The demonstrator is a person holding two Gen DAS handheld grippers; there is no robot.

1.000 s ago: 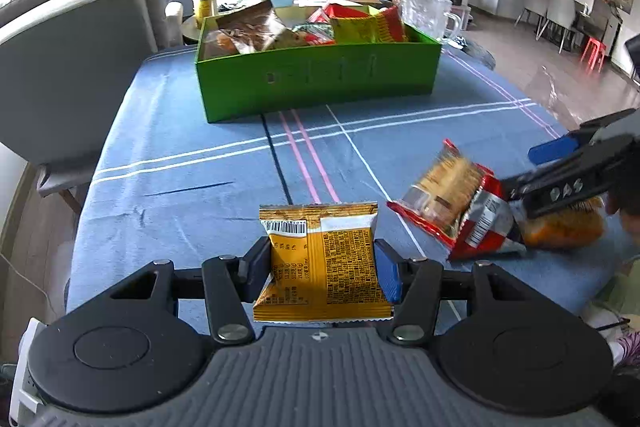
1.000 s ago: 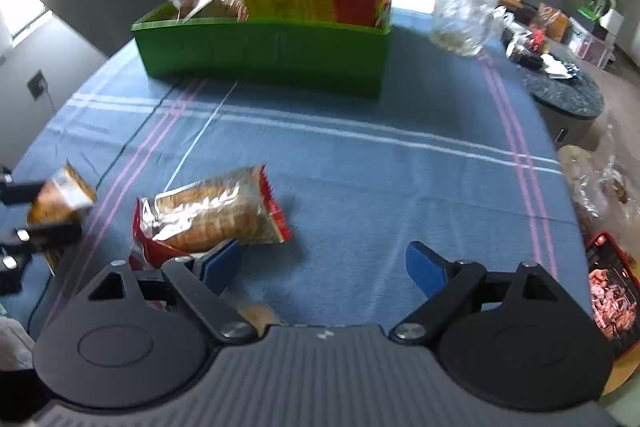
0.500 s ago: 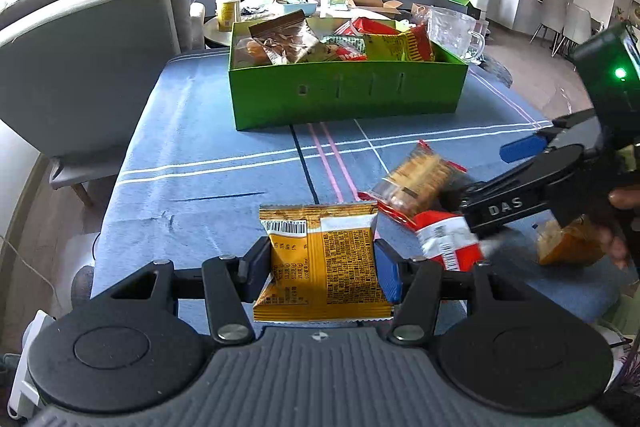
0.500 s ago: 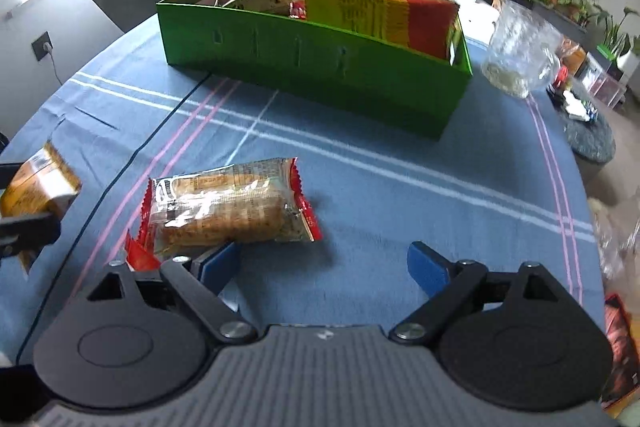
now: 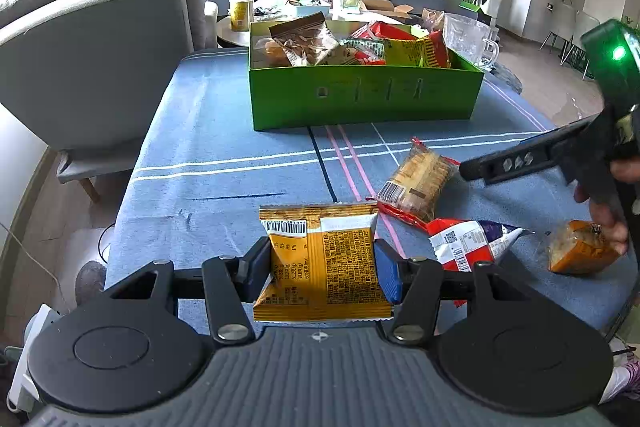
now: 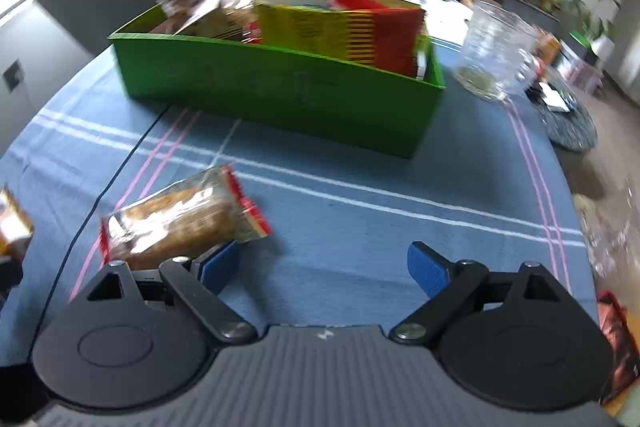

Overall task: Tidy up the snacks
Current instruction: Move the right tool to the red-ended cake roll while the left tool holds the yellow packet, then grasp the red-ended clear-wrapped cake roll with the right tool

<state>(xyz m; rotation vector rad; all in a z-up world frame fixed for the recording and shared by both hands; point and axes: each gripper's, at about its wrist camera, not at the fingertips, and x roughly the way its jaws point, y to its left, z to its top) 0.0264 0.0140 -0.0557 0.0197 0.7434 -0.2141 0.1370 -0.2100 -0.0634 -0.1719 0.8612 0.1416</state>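
Note:
My left gripper (image 5: 322,265) is shut on a yellow snack packet (image 5: 322,259), held just above the blue tablecloth. A green box (image 5: 360,99) full of snack packs stands at the far middle of the table. A red-edged biscuit pack (image 5: 420,179) lies to the right, with a red, white and blue packet (image 5: 472,243) and an orange wrapped cake (image 5: 580,247) nearer. In the right wrist view my right gripper (image 6: 324,267) is open over bare cloth, its left fingertip next to the biscuit pack (image 6: 180,223). The green box (image 6: 280,95) is ahead.
A glass jug (image 6: 496,55) stands right of the box. A grey sofa (image 5: 92,59) borders the table's left side. A low table with a yellow tin (image 5: 241,13) and plants lies behind. The table's right edge (image 6: 576,211) drops to the floor.
The right gripper has moved toward the green box, with the biscuit pack sliding to its left finger. The left gripper keeps hold of the yellow packet and has hardly shifted.

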